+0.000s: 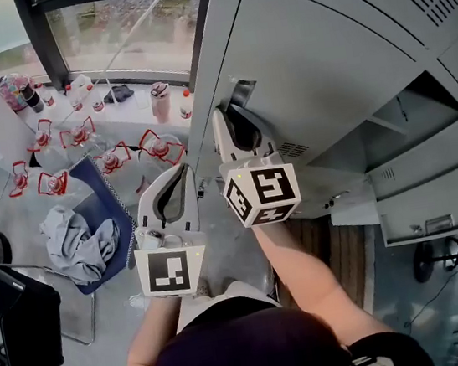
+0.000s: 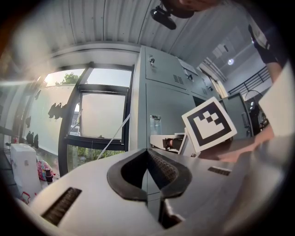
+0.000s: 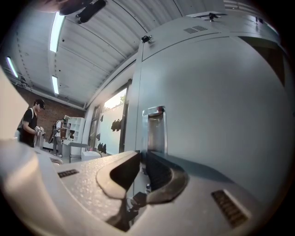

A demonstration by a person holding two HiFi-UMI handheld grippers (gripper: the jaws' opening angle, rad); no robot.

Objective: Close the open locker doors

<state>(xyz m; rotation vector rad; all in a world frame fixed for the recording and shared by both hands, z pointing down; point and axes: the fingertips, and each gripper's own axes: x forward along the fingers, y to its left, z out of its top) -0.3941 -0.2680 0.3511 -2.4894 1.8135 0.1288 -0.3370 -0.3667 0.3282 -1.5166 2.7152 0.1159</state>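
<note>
At the grey metal lockers (image 1: 320,47), the right gripper (image 3: 140,156), jaws a sliver apart, nears the upper door's recessed handle (image 3: 156,131). The jaws of the left gripper (image 2: 147,151) press together; one lower grey locker door (image 1: 432,183) still hangs open

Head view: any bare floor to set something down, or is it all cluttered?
Bare: the wood floor strip between the person's right arm and the open locker door; grey floor below the blue mat. Crowded: red-handled items by the window.
</note>
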